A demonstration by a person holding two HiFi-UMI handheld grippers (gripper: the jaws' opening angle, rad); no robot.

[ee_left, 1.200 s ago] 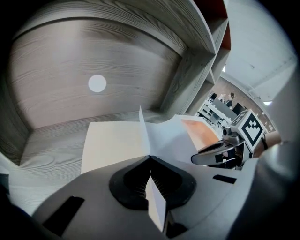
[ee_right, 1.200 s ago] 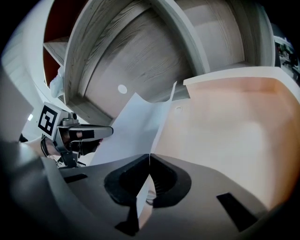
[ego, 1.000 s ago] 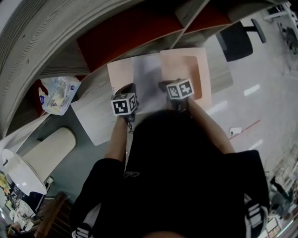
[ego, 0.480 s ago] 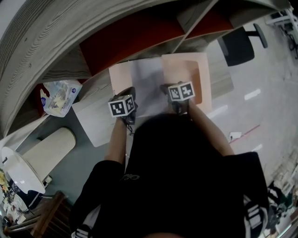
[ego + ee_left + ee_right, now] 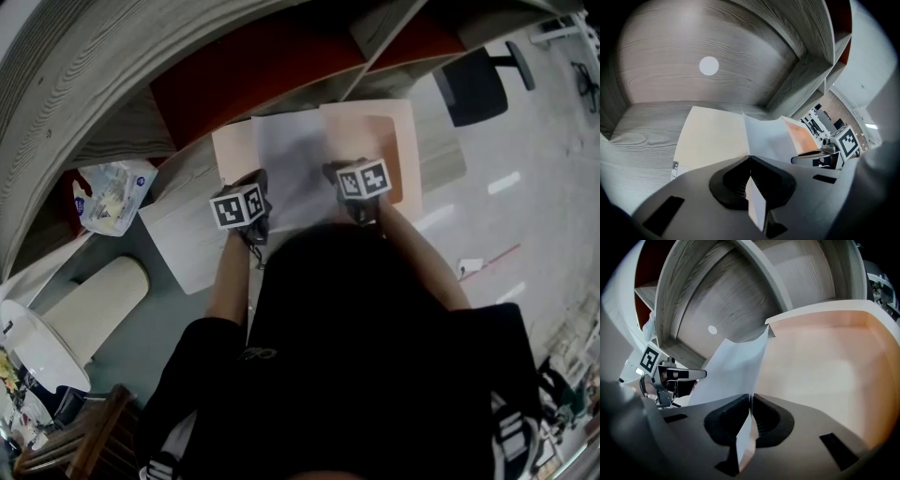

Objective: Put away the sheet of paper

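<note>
Head camera: looks steeply down from above the person (image 5: 375, 356), whose dark torso fills the lower middle, with the desk (image 5: 441, 155) just beyond. Each gripper camera rides close behind its own jaws and faces along them toward the desk's far edge and the shelving (image 5: 253, 66). The left gripper (image 5: 750, 157) view catches the right gripper (image 5: 797, 159) at its right side; the right gripper view catches the left one at its left side. All three views share the sheet of paper (image 5: 291, 159) and the peach holder (image 5: 410, 141).

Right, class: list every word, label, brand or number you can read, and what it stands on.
Nothing is readable.
Print on the packet: too blurred to read.
The marker cubes on left gripper and right gripper: square patterns, no letters.
The sheet of paper shows no print.
</note>
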